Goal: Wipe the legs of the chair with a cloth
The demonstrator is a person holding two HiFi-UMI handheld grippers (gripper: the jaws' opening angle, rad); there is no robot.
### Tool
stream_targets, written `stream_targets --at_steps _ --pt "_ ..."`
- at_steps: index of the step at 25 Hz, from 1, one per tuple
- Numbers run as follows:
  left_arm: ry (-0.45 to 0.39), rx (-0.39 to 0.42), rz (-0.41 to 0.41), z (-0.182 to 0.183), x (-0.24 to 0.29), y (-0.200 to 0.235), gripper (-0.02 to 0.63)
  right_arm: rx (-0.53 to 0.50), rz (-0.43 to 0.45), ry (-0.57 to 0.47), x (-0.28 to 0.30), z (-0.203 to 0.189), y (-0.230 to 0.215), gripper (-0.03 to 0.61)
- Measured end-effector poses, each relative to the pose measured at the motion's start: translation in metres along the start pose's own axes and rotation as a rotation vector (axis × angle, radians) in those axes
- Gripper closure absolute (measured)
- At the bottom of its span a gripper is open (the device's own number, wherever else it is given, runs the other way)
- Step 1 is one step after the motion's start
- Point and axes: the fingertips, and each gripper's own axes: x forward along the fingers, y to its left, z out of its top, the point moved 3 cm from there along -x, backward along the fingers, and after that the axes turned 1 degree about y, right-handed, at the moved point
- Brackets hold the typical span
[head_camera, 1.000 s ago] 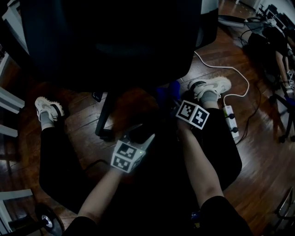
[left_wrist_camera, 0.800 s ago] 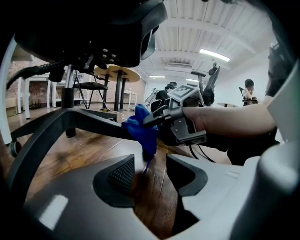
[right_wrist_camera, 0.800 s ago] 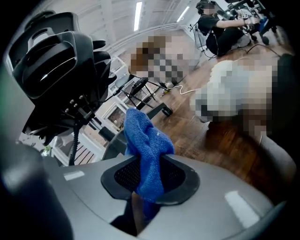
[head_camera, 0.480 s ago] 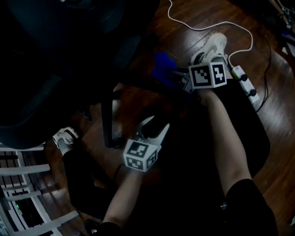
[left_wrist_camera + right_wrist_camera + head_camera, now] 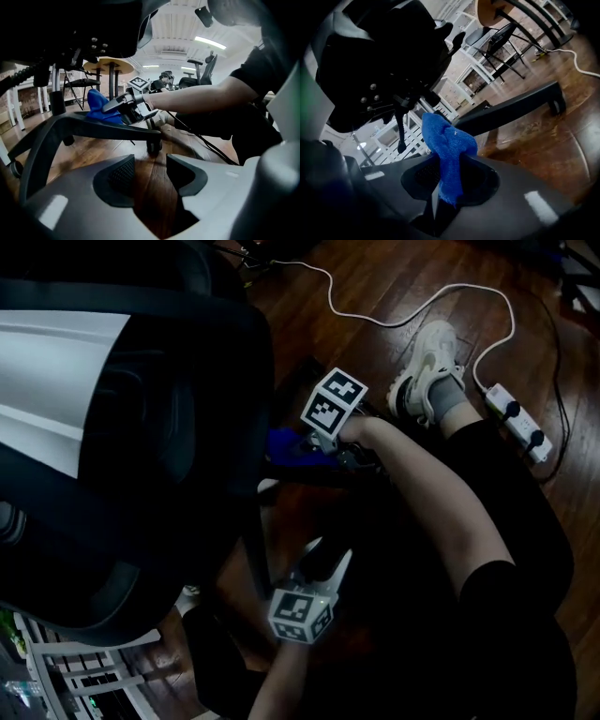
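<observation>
Cloth point(image 5: 446, 137), single, in right gripper point(image 5: 450, 177)

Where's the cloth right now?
The cloth is clamped in the right gripper and rests on top of a chair leg. In the head view it shows blue just right of the chair.

**Blue cloth at the chair's base**

The chair point(image 5: 141, 427) is seen filling the left half, dark with a pale band across it. The right gripper point(image 5: 298, 448) is pointed in beneath it, and a blue cloth point(image 5: 283, 441) is held at its tip, right against the chair's dark edge. The left gripper point(image 5: 326, 557) is held lower in the picture, jaws spread, close to a dark leg point(image 5: 256, 554). At the right, a shoe point(image 5: 429, 362), a white cable point(image 5: 394, 320) and a power strip point(image 5: 518, 421) are seen on the wooden floor point(image 5: 375, 277).
</observation>
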Motion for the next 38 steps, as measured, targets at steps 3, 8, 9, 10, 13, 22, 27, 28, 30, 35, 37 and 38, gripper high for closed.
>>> stream_targets --at_steps 3,8,9,10,13,22,27,28,30,35,37,38 --pt "0.004 -0.016 0.006 -0.007 -0.002 0.0 0.399 -0.003 0.073 0.061 0.011 -0.014 0.004 0.474" --pt "0.0 0.004 0.056 -0.016 -0.005 0.007 0.399 0.044 0.165 0.09 -0.009 -0.035 0.014 0.476" --pt "0.002 0.006 0.071 -0.018 -0.005 0.01 0.399 0.051 0.161 0.104 -0.014 -0.042 0.014 0.476" --pt "0.002 0.005 0.086 -0.02 -0.005 0.013 0.399 0.058 0.154 0.117 -0.02 -0.048 0.015 0.476" --pt "-0.015 -0.008 0.134 -0.018 -0.008 0.024 0.399 0.067 0.119 0.147 -0.039 -0.063 0.017 0.476" --pt "-0.074 -0.106 0.133 -0.02 -0.01 0.016 0.399 0.109 -0.024 0.193 -0.074 -0.094 0.016 0.474" --pt "-0.097 -0.094 0.131 -0.027 -0.023 0.017 0.399 0.162 -0.114 0.173 -0.091 -0.117 0.018 0.474" --pt "-0.102 -0.084 0.141 -0.026 -0.03 0.021 0.399 0.162 -0.129 0.172 -0.097 -0.122 0.022 0.474" --pt "-0.124 -0.08 0.189 -0.02 -0.044 0.03 0.399 0.099 -0.169 0.193 -0.113 -0.124 0.037 0.474" --pt "-0.002 -0.065 0.508 -0.023 -0.087 0.107 0.399 -0.266 -0.336 0.129 -0.119 -0.09 0.067 0.472" --pt "0.142 -0.058 0.582 -0.041 -0.094 0.147 0.397 -0.396 -0.475 0.155 -0.106 -0.089 0.06 0.472" --pt "0.201 -0.053 0.595 -0.05 -0.095 0.162 0.397 -0.434 -0.531 0.184 -0.101 -0.092 0.053 0.472"
